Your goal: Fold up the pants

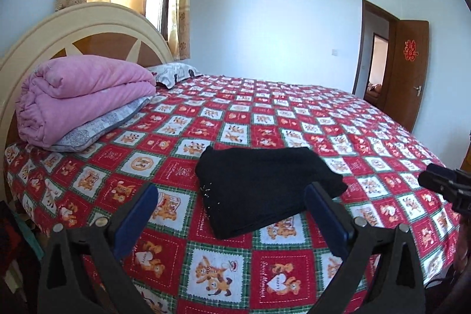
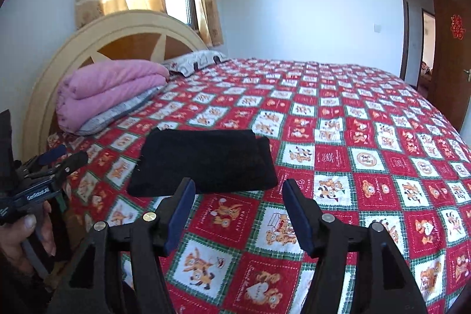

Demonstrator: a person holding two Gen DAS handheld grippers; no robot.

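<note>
Now, folded black pants (image 1: 265,190) on bed (image 1: 368,137), fingers (image 2: 300,214) apparently clear.

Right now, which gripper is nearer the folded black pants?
Left, narrowly. The left gripper hangs open over the near edge of the black pants; the right gripper is open too, just short of their near right corner.

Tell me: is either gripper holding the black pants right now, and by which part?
Neither. The left gripper and right gripper are both open with nothing between their fingers; the folded black pants lie free on the bed.
</note>
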